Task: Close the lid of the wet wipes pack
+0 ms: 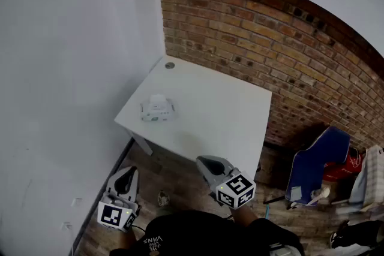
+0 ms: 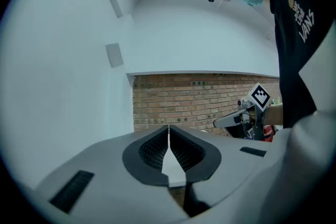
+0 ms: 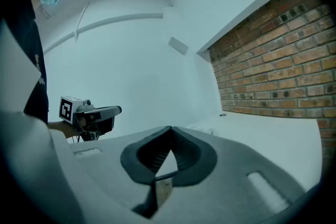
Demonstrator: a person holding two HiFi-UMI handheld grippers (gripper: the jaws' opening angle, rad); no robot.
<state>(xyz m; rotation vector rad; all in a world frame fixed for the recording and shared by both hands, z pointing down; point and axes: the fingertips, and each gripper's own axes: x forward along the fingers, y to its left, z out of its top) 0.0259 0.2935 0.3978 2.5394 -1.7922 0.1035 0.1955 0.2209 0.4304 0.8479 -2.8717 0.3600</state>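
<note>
Wet wipes pack (image 1: 158,111) sits on the white table (image 1: 222,114), near its left edge, against the white wall side. A white flap stands up at the pack's far end; looks like the lid is up, but it's too small to confirm. Left gripper (image 1: 126,175) is low over the wooden floor, short of the table, jaws pressed together, nothing between them. Right gripper (image 1: 208,163) is at the table's near edge, jaws also together and empty. Both are well apart from the pack. Brick wall (image 1: 270,39) runs behind and to the right.
</note>
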